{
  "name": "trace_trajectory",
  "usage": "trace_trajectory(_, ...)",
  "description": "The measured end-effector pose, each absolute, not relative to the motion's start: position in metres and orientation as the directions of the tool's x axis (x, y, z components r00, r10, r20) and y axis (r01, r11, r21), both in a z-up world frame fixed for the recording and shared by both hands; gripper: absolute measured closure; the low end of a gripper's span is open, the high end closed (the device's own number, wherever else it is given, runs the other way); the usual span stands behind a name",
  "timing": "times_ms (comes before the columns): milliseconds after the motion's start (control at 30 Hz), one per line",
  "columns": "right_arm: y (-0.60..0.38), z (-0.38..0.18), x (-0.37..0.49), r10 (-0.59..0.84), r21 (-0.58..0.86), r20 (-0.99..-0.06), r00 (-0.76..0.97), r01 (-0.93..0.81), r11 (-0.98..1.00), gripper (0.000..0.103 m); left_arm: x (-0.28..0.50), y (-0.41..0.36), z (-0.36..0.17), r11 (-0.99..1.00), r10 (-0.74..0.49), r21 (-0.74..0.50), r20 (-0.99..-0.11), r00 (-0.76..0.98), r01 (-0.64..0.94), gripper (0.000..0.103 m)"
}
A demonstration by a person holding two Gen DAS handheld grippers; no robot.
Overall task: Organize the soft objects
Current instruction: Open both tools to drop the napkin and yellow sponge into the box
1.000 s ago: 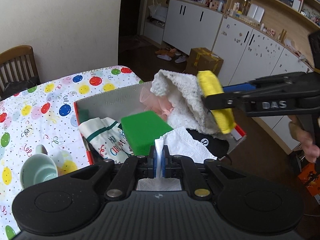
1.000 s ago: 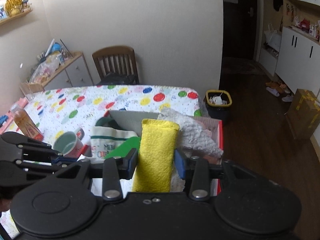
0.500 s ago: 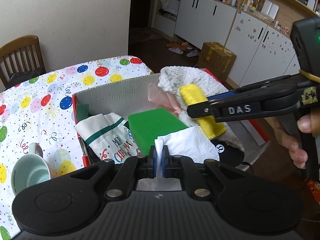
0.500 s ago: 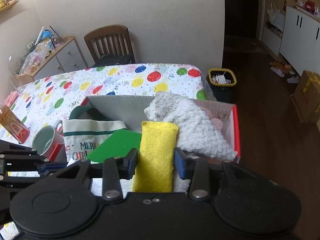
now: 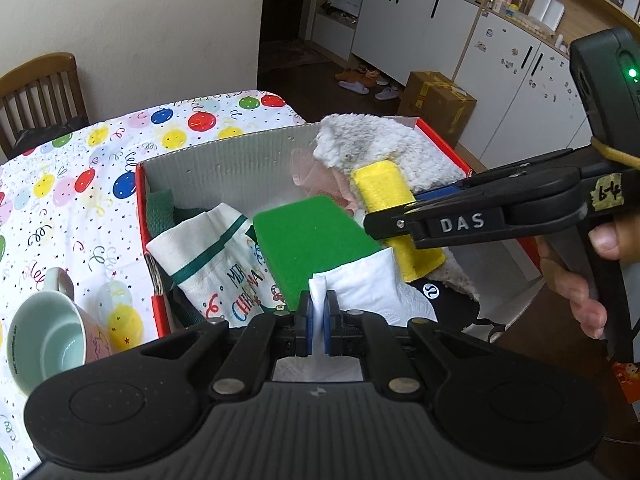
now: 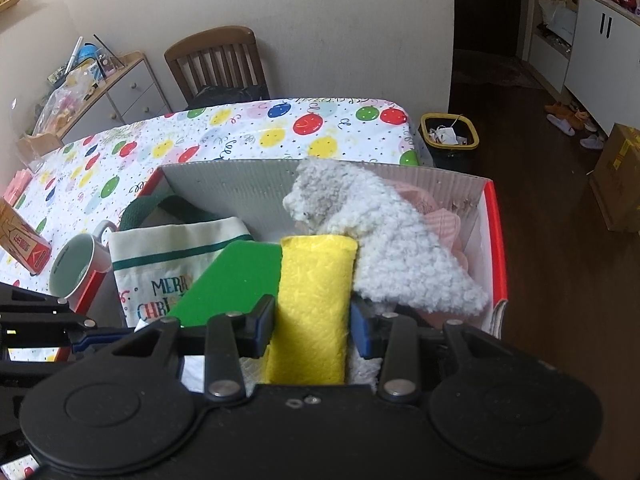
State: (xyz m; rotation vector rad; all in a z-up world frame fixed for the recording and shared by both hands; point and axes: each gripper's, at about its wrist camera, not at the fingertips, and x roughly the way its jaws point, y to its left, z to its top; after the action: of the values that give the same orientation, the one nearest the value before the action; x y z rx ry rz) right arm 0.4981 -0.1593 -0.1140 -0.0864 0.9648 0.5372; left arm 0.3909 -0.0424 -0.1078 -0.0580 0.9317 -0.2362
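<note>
fingers of the left gripper are pressed together on a fold of white tissue. fingers of the right gripper stand partly apart, clamped on a yellow sponge over the box. inside the box lie a green sponge, a christmas bag and a fluffy white cloth. a mug lies just beside the box on the counter.

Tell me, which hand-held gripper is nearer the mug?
Left. The left hand-held gripper, pinching white tissue, sits just beside the mug; the right hand-held gripper, holding the yellow sponge, is farther across the box.
</note>
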Motion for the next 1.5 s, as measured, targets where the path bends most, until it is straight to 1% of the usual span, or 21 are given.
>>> trace_trajectory(267,-0.17,-0.095,0.486,0.421,0.186,-0.774,0.473,-0.466,0.865,0.063,0.387,-0.038,-0.102,0.972,-0.231,-0.164,-0.78,0.582,0.167,0.098)
trace_trajectory(467,-0.176,-0.076,0.468,0.444,0.201,-0.744,0.499,-0.466,0.861,0.061,0.374,-0.036,-0.091,0.964,-0.266,-0.195,-0.751,0.605,0.182,0.097)
trace_trajectory(567,-0.177,-0.067,0.456,0.458,0.206,-0.724,0.517,-0.471,0.858,0.058,0.365,-0.035,-0.084,0.966,-0.258,-0.184,-0.738,0.624,0.183,0.096)
trace_trajectory(667,-0.18,-0.058,0.443,0.468,0.213,-0.698,0.542,-0.467,0.858,0.052,0.357,-0.032,-0.077,0.966,-0.258,-0.182,-0.725,0.639,0.185,0.093)
trace_trajectory(767,-0.183,-0.05,0.43,0.47,0.218,-0.679,0.564,-0.456,0.863,0.047,0.351,-0.032,-0.074,0.966,-0.258,-0.173,-0.721,0.643,0.194,0.081)
trace_trajectory(800,-0.184,-0.048,0.426,0.469,0.219,-0.674,0.571,-0.452,0.865,0.045,0.35,-0.033,-0.073,0.966,-0.255,-0.167,-0.721,0.644,0.195,0.073)
trace_trajectory(867,-0.185,-0.045,0.419,0.467,0.219,-0.665,0.582,-0.446,0.868,0.043,0.345,-0.031,-0.072,0.967,-0.252,-0.163,-0.716,0.651,0.195,0.062)
trace_trajectory(900,-0.187,-0.043,0.415,0.466,0.22,-0.661,0.588,-0.443,0.869,0.042,0.343,-0.03,-0.07,0.966,-0.256,-0.166,-0.711,0.655,0.197,0.052)
trace_trajectory(933,-0.188,-0.042,0.411,0.466,0.221,-0.656,0.593,-0.44,0.87,0.04,0.34,-0.029,-0.069,0.966,-0.259,-0.167,-0.706,0.659,0.199,0.046)
trace_trajectory(1067,-0.19,-0.037,0.396,0.461,0.22,-0.644,0.611,-0.429,0.876,0.039,0.332,-0.027,-0.062,0.965,-0.26,-0.164,-0.69,0.675,0.204,0.045)
trace_trajectory(1100,-0.192,-0.036,0.392,0.462,0.223,-0.64,0.614,-0.426,0.877,0.038,0.329,-0.026,-0.061,0.964,-0.264,-0.169,-0.686,0.678,0.204,0.043)
trace_trajectory(1133,-0.193,-0.034,0.387,0.462,0.226,-0.634,0.62,-0.423,0.877,0.035,0.326,-0.026,-0.059,0.964,-0.266,-0.17,-0.68,0.684,0.205,0.04)
trace_trajectory(1200,-0.196,-0.031,0.377,0.461,0.225,-0.618,0.637,-0.418,0.88,0.03,0.319,-0.025,-0.054,0.965,-0.259,-0.158,-0.666,0.699,0.207,0.037)
trace_trajectory(1400,-0.199,-0.02,0.35,0.455,0.224,-0.579,0.676,-0.405,0.886,0.023,0.297,-0.022,-0.041,0.967,-0.251,-0.14,-0.633,0.732,0.211,0.037)
trace_trajectory(1500,-0.198,-0.017,0.338,0.453,0.229,-0.558,0.695,-0.396,0.889,0.019,0.287,-0.018,-0.034,0.968,-0.249,-0.135,-0.615,0.748,0.212,0.032)
